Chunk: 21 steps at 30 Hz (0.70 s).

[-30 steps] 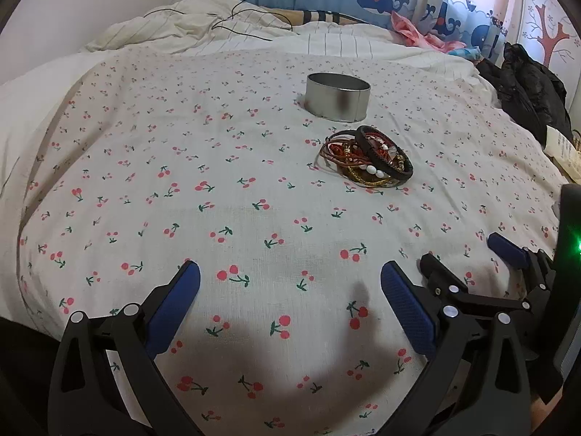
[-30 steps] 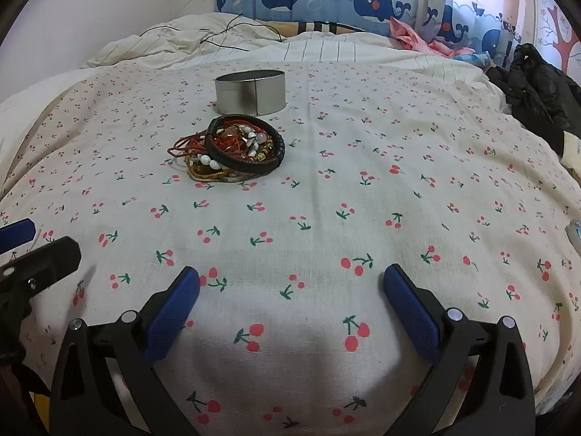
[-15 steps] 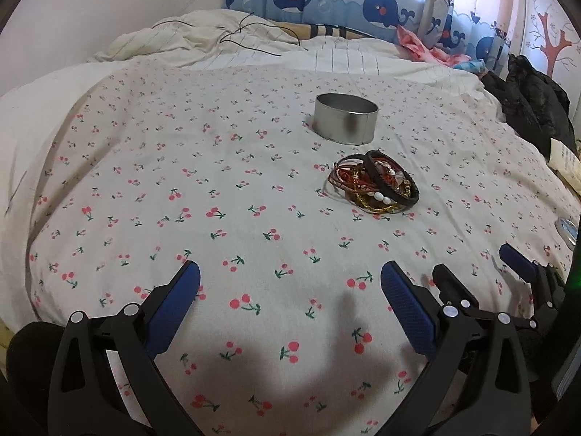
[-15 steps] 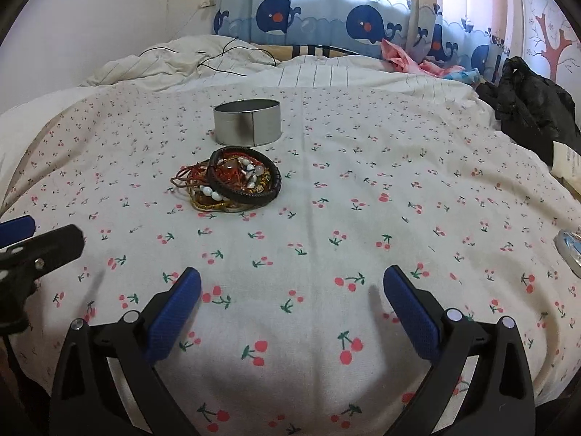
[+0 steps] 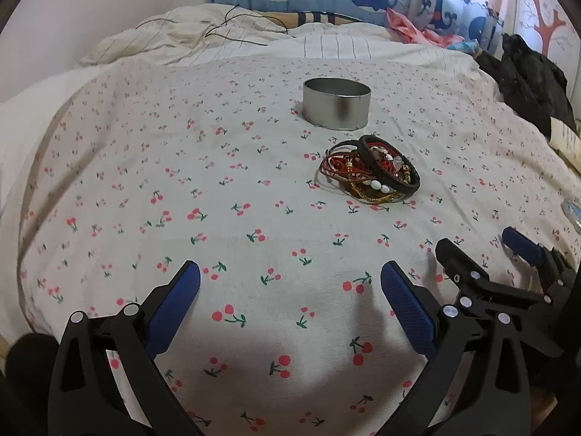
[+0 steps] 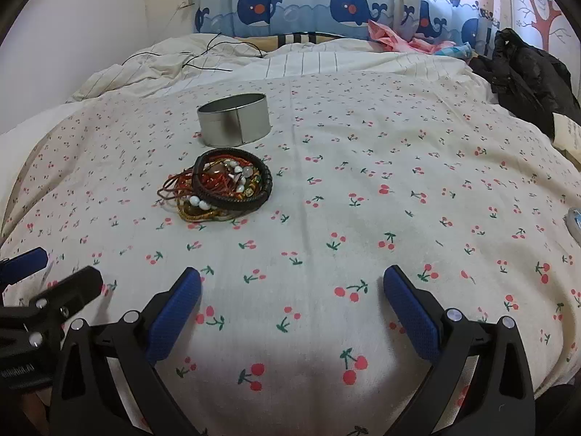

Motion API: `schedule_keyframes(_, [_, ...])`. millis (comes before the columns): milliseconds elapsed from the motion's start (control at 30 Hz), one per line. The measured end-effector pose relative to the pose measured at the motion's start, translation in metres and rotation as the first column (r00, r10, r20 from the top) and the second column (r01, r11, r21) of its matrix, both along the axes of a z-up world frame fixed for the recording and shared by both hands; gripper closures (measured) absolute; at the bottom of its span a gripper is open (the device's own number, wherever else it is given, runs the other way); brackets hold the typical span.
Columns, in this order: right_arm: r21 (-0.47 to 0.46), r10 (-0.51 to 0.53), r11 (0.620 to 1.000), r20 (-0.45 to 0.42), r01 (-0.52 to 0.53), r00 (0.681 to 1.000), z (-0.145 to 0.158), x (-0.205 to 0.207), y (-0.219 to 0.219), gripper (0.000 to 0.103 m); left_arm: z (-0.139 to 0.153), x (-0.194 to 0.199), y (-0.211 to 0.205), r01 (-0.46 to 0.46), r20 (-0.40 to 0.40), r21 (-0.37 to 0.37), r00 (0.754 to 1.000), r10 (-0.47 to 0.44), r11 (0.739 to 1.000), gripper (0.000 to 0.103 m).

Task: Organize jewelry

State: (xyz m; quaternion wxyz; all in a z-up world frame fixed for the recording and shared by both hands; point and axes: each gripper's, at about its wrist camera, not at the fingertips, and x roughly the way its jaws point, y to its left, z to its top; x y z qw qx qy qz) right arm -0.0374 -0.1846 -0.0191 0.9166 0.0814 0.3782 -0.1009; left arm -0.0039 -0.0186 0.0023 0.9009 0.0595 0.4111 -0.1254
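Observation:
A tangled pile of bracelets [image 5: 370, 172], with a black braided band, red cords, white beads and a gold chain, lies on the cherry-print bedspread [image 5: 181, 181]. Just behind it stands an open round metal tin [image 5: 336, 108]. The pile [image 6: 221, 189] and the tin [image 6: 234, 120] also show in the right wrist view. My left gripper [image 5: 290, 283] is open and empty, low over the bed's near edge, well short of the pile. My right gripper [image 6: 292, 287] is open and empty beside it, and shows at the right of the left wrist view [image 5: 479, 250].
Rumpled white bedding with black cables [image 5: 232, 25] lies at the head of the bed. A black jacket [image 6: 526, 69] is heaped at the far right. Pink clothing [image 6: 392, 36] lies below the whale curtain. A small object [image 6: 573, 221] rests at the bed's right edge.
Both grippers have pulled back and tilted up, so the pile and tin appear farther off and more of the curtain shows. Both stayed open. The jewelry and tin have not moved.

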Motion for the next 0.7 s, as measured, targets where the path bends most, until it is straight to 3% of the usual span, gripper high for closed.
schedule_keyframes(233, [0.003, -0.005, 1.000, -0.010, 0.005, 1.000, 0.0012, 0.0057, 0.0013, 0.006, 0.0063, 0.0042, -0.0016, -0.004, 0.006, 0.049, 1.000, 0.004, 0.999, 0.007])
schedule_keyframes(433, [-0.011, -0.011, 1.000, -0.015, 0.011, 1.000, 0.0007, 0.0077, 0.0022, 0.006, 0.0017, 0.0082, 0.0012, -0.007, -0.023, 0.041, 1.000, 0.008, 0.999, 0.007])
schedule_keyframes(700, [-0.007, -0.017, 1.000, -0.028, 0.017, 0.999, 0.0007, 0.0104, 0.0019, 0.006, 0.0020, 0.0081, -0.0019, -0.013, -0.004, 0.072, 1.000, 0.014, 0.997, 0.007])
